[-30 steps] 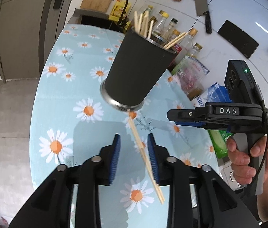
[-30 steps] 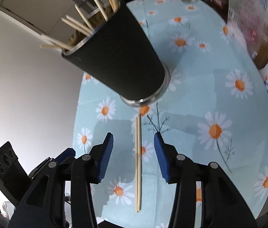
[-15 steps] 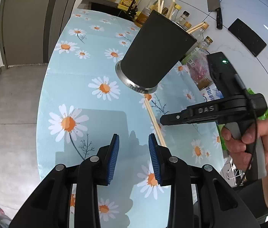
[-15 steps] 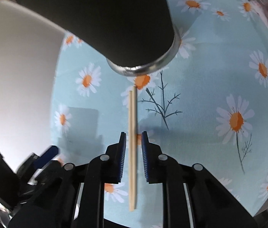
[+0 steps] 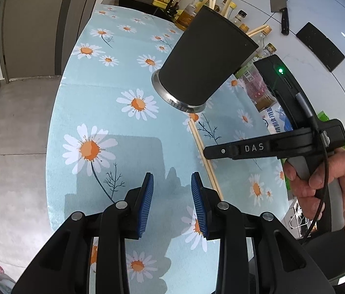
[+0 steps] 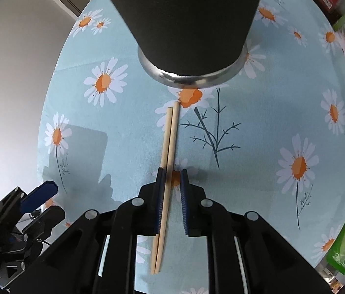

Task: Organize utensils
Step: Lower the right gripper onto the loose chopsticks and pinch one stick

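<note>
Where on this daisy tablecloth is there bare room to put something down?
Bare cloth lies left of the black utensil cup, from the grey door side down to the left hand-held gripper. Crowded: bottles and packets on the right, wooden chopsticks below the cup.

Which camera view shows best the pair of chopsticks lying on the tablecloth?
The right wrist view: the chopsticks show end to end between the jaws of the right gripper. In the left wrist view the right gripper's body hides their middle.
</note>
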The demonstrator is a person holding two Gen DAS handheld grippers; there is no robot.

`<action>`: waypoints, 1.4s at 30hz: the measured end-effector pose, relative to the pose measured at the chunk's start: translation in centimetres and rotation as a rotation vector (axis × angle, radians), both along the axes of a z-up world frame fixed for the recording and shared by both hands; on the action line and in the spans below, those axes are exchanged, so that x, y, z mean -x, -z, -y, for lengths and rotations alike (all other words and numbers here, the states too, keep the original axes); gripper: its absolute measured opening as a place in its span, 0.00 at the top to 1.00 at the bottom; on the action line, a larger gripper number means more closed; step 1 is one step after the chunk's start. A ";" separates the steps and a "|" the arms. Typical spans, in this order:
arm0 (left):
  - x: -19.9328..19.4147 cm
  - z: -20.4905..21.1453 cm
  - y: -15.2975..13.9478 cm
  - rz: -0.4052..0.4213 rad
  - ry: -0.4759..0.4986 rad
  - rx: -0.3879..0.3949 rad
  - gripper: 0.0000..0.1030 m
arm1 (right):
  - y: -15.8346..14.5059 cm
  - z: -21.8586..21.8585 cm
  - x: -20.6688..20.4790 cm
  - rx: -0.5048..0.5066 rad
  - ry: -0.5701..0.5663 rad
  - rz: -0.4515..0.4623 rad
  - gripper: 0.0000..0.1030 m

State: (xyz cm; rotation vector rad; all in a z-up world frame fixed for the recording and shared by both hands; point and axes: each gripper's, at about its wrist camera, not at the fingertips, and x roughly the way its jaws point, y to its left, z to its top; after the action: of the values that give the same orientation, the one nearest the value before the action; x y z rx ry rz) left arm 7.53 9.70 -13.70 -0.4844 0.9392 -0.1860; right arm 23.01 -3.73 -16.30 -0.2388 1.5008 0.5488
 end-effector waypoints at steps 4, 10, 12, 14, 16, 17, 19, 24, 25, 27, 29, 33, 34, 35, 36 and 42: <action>0.0 0.1 0.0 0.002 -0.002 0.006 0.70 | 0.3 0.8 -0.6 -0.012 0.025 -0.031 0.88; -0.1 0.2 0.3 -0.016 -0.005 0.007 0.70 | 0.1 1.1 -0.7 0.022 0.031 -0.016 0.87; -0.2 0.3 0.4 -0.020 -0.004 0.007 0.70 | 0.1 0.5 -0.4 0.041 0.044 -0.005 0.86; -0.3 0.5 0.5 -0.025 -0.004 0.005 0.70 | 0.0 -0.1 -0.1 0.061 0.053 0.011 0.84; -0.5 0.6 0.6 -0.032 -0.009 0.009 0.70 | 0.0 -0.5 0.3 0.068 0.066 0.021 0.79; -0.6 0.6 0.6 -0.034 -0.013 0.008 0.70 | -0.1 -0.9 0.6 0.081 0.059 0.035 0.76; -0.7 0.7 0.6 -0.038 -0.021 0.008 0.70 | -0.2 -1.6 1.2 0.106 0.045 0.066 0.72; -0.5 1.0 0.5 -0.046 -0.039 0.006 0.70 | -0.4 -1.5 1.8 0.117 0.050 0.104 0.80; -0.5 1.1 0.4 -0.047 -0.043 0.005 0.70 | -0.3 -1.2 1.9 0.114 0.054 0.103 0.82; -0.4 1.3 0.4 -0.052 -0.050 0.003 0.70 | -0.3 -0.9 2.0 0.114 0.053 0.103 0.93; -0.4 1.4 0.5 -0.055 -0.060 0.001 0.70 | -0.1 -0.5 1.9 0.106 0.042 0.098 0.94; -0.5 1.9 0.5 -0.073 -0.069 -0.009 0.70 | -0.2 0.5 1.2 0.070 0.039 0.063 0.95; -0.5 2.1 0.4 -0.079 -0.066 -0.014 0.70 | -0.2 1.0 0.9 0.054 0.048 0.034 0.95; -0.6 2.4 0.4 -0.085 -0.064 -0.021 0.70 | -0.2 1.5 0.3 0.039 0.056 0.012 0.95; -0.8 2.6 0.3 -0.092 -0.061 -0.027 0.70 | -0.4 2.0 0.1 0.023 0.062 0.003 0.95; -2.5 4.0 0.0 -0.155 -0.078 -0.074 0.70 | -3.0 5.8 -1.2 -0.105 0.070 -0.020 0.95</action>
State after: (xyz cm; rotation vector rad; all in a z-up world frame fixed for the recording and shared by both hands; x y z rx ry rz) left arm 10.02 5.69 -13.75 -0.4713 1.0733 -0.0431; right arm 24.23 -9.52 -13.35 -0.0986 1.4891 0.5737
